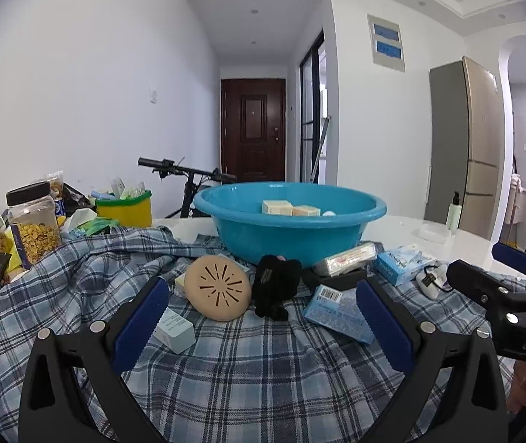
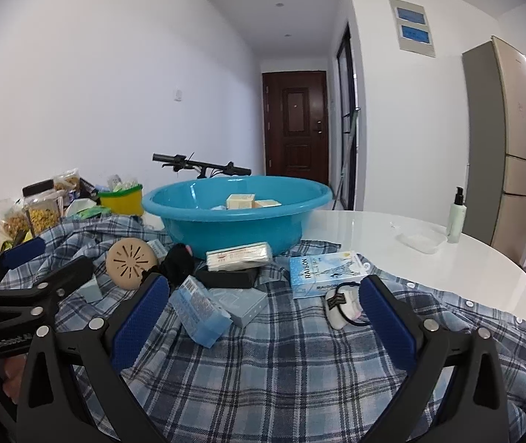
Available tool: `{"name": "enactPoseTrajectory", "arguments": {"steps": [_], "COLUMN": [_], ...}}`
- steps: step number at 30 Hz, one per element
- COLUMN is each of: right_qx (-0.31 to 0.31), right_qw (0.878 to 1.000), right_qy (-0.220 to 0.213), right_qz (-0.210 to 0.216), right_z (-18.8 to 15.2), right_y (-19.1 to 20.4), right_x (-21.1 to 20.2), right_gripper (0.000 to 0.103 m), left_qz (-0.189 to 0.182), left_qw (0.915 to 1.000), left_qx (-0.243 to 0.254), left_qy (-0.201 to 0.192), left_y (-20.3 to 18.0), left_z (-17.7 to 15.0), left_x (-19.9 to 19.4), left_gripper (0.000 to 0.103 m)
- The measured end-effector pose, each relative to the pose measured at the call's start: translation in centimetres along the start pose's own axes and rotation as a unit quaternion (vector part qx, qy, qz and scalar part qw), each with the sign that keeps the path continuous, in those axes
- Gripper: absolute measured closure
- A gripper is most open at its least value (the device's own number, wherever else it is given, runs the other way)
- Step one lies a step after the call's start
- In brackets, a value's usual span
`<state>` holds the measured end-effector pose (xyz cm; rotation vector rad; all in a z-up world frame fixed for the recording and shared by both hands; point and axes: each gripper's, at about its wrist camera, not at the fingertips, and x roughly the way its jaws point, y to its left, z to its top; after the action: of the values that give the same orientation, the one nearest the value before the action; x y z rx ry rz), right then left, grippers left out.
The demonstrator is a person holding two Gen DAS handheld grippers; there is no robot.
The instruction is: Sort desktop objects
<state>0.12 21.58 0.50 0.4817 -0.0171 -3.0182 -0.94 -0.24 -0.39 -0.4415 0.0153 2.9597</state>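
Desktop objects lie scattered on the plaid cloth (image 1: 255, 376) spread over the white tabletop (image 2: 429, 258), in front of the blue basin (image 1: 292, 229), which already holds two cream boxes (image 1: 277, 206). Both your tongs hover low over the cloth with nothing between the pads: the left tongs (image 1: 263, 317) spread wide, the right tongs (image 2: 265, 313) equally wide.

Going left to right, you have the small pale teal box (image 1: 174, 330) just beside the left pad; it looks light and stiff, so pinch it across its narrow faces. Next is the tan perforated disc (image 1: 218, 288), propped on edge; its surface may be smooth and rounded, so take it across the thickness at the rim, not across the curve. Touching it on the right is the black fabric bundle (image 1: 276, 286), soft and likely to sag, so grab a bunched fold in the middle. Behind that, a clear-wrapped packet (image 1: 346, 258) rests on a flat black case (image 1: 336, 278); the film could be slippery, so grip it firmly across its short width. The blue barcode box (image 1: 336, 312) lies tilted near the right pad of the left tongs, and the flat RAISON carton (image 2: 325, 273) lies beyond it; both appear to be light cardboard that will crush if squeezed hard. Farthest right, the white roll with a black hair tie (image 2: 340, 306) sits just beside the right tongs' right pad; it seems soft, so close on its middle.
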Motion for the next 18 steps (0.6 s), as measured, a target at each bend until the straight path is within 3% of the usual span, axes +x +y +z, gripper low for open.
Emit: {"name": "enactPoseTrajectory", "arguments": {"steps": [18], "right_qx": [-0.013], "right_qw": [1.0], "right_qy": [-0.001], "right_qz": [0.004], "right_z": [0.0], "right_y": [0.59], "right_x": [-0.06], "right_gripper": [0.0], "left_qz": [0.003], "left_qw": [1.0], "left_qx": [0.0], "left_qy": [0.0], "left_y": [0.21], "left_z": [0.08], "left_x": [0.03], "left_gripper": [0.0]}}
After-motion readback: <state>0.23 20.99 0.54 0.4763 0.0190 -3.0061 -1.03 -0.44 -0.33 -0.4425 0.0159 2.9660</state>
